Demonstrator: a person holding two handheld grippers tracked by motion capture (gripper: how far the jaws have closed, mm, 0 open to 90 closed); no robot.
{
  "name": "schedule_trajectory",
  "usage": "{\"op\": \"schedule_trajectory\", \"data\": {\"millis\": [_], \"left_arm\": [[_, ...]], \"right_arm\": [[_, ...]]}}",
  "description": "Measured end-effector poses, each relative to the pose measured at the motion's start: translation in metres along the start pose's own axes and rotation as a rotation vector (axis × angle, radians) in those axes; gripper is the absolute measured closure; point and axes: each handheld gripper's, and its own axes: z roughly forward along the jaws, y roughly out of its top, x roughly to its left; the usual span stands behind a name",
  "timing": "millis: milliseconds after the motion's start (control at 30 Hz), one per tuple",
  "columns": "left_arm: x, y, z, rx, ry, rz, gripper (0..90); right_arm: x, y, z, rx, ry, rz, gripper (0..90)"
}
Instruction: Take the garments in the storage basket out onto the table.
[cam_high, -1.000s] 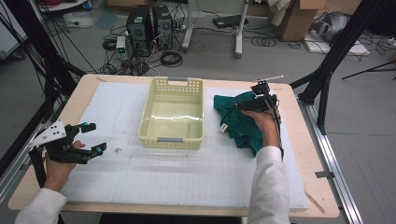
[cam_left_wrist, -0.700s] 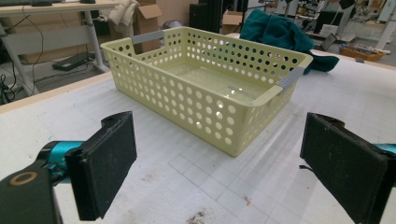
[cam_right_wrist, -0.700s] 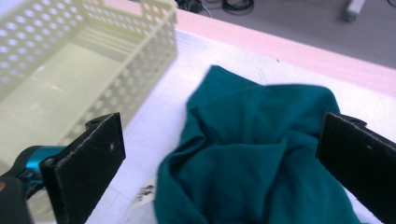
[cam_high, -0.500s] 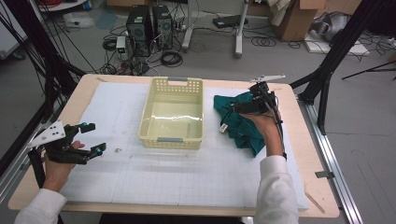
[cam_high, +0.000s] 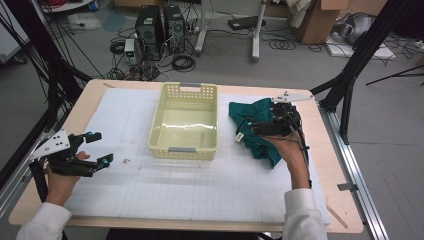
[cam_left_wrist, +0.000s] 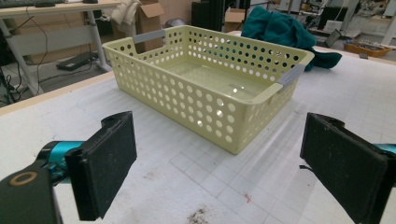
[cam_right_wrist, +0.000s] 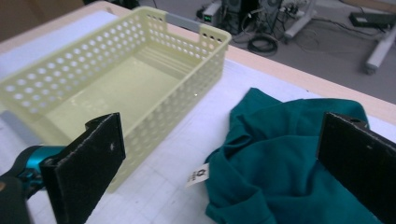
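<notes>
- I have the right gripper (cam_high: 256, 126) positioned above the teal garment (cam_high: 255, 137); its jaws are spread wide and hold nothing.
- In the right gripper view, the garment (cam_right_wrist: 289, 158) lies crumpled between and below the two black jaws, and I see no contact between jaw and cloth.
- The garment rests on the white grid mat (cam_high: 165, 200) at the right half of the table (cam_high: 345, 220), just beside the right long wall of the yellow basket (cam_high: 183, 145). I cannot tell whether cloth and basket touch.
- A small white label (cam_right_wrist: 198, 175) sticks out from the garment's edge on the side facing the basket (cam_right_wrist: 107, 84).
- The basket stands upright near the middle of the mat with nothing in it; its walls are perforated, and a grey strip sits on each short end.
- I hold the left gripper (cam_high: 95, 150) low over the mat at the left edge of the table, well apart from the basket. Its jaws are wide open with nothing between them.
- In the left gripper view, the basket (cam_left_wrist: 210, 84) sits ahead of the jaws, with the garment (cam_left_wrist: 285, 32) beyond its far corner.
- A person's white sleeve (cam_high: 300, 215) covers the right forearm.
</notes>
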Motion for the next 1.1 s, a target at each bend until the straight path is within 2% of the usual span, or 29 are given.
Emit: {"op": "schedule_trajectory", "data": {"millis": [200,433,533,667,933,1100], "left_arm": [[0.000,0.000,-0.001,0.000,0.005,-0.001,11.0],[0.000,0.000,-0.003,-0.003,0.008,-0.004,10.9],[0.000,0.000,-0.003,-0.003,0.009,-0.004,10.9],[0.000,0.000,-0.002,-0.003,0.010,-0.006,10.9],[-0.001,0.000,-0.002,-0.005,0.006,-0.003,10.9],[-0.001,0.000,-0.002,-0.008,0.002,-0.003,10.9]], "right_arm": [[0.008,-0.015,-0.013,-0.051,0.024,0.000,0.3],[0.016,-0.034,-0.018,-0.109,0.043,0.004,0.3],[0.018,-0.041,-0.018,-0.129,0.047,-0.010,0.3],[0.023,-0.052,-0.018,-0.145,0.071,-0.016,0.3],[0.026,-0.068,-0.013,-0.148,0.088,-0.015,0.3],[0.029,-0.070,-0.014,-0.146,0.093,-0.021,0.3]]}}
